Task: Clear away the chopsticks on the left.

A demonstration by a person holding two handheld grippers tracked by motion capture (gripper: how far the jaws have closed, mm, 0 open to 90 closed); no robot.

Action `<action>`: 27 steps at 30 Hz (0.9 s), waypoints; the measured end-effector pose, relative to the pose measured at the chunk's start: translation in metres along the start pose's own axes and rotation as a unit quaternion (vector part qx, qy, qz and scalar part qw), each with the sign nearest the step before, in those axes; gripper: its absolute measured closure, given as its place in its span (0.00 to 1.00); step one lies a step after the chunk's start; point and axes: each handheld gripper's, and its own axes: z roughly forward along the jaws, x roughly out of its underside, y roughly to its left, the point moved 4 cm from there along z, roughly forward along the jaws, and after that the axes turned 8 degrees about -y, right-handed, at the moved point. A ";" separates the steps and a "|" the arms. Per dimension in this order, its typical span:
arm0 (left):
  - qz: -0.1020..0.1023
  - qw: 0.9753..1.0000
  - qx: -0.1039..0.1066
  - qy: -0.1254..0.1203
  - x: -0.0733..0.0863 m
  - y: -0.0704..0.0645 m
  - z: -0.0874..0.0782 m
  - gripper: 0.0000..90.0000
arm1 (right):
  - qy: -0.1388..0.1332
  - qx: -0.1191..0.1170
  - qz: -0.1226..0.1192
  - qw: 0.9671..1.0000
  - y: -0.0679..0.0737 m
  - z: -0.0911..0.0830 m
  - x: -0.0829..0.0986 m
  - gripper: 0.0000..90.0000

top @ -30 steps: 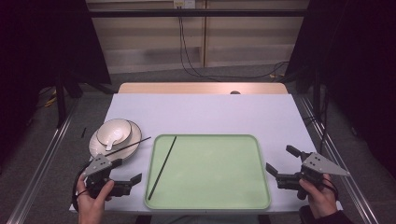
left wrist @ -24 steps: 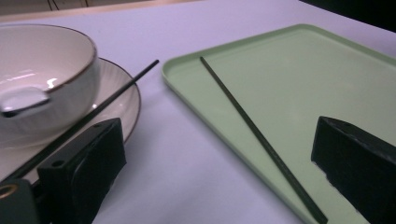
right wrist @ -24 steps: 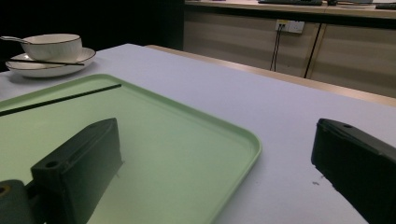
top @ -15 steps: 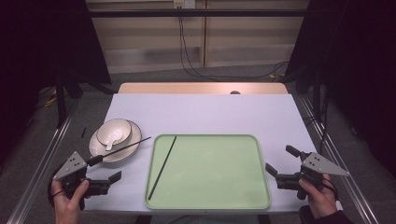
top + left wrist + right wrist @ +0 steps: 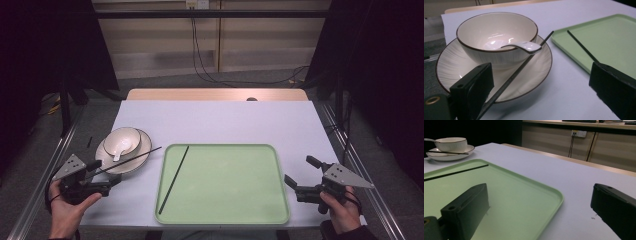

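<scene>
Chopstick [image 5: 524, 63] number two is lying across the plate [image 5: 142, 150], one end resting on the rim beside the bowl [image 5: 121, 140] and the near end reaching toward the left tongs [image 5: 102, 181]. Its mate, the other chopstick [image 5: 174, 179], is already lying slantwise on the green tray [image 5: 225, 217] near the tray's left edge. The left tongs are standing wide apart, with the near end of the plate's chopstick lying just beside the left jaw in the left gripper view, not gripped. The right tongs [image 5: 300, 184] are also gaping apart, hovering at the tray's right edge over the bench [image 5: 220, 120] and holding nothing.

Judging by this, the work in hand is picking up the remaining chopstick and moving it to the tray. The risks are looking plain enough: the stick is thin and round, so a closing jaw could be rolling it off the rim rather than pinching it. The spoon [image 5: 522, 46] is sitting in the bowl with its handle overhanging the chopstick, so a careless lift could be catching the handle and tipping the spoon out. Nudging the plate could also be shifting the bowl.
</scene>
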 end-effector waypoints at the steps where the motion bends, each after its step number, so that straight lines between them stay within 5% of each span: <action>1: 0.008 1.000 -0.002 0.005 0.001 0.003 0.001 0.07 | 0.000 0.001 0.000 1.000 0.000 0.000 0.000 0.01; 6: 0.049 0.998 -0.019 0.018 0.001 0.019 0.004 0.11 | 0.001 0.001 -0.001 1.000 0.000 0.000 0.000 0.01; 9: 0.067 0.997 -0.014 0.030 0.000 0.028 0.006 0.27 | 0.002 -0.001 -0.001 1.000 0.000 0.000 0.000 0.01; 13: 0.066 0.997 0.010 0.046 0.000 0.038 0.013 0.45 | 0.002 0.001 0.000 1.000 -0.001 0.000 0.000 0.01; 27: 0.085 0.990 0.038 0.106 0.006 0.045 0.029 0.68 | 0.005 0.001 -0.001 1.000 -0.001 0.000 0.001 0.01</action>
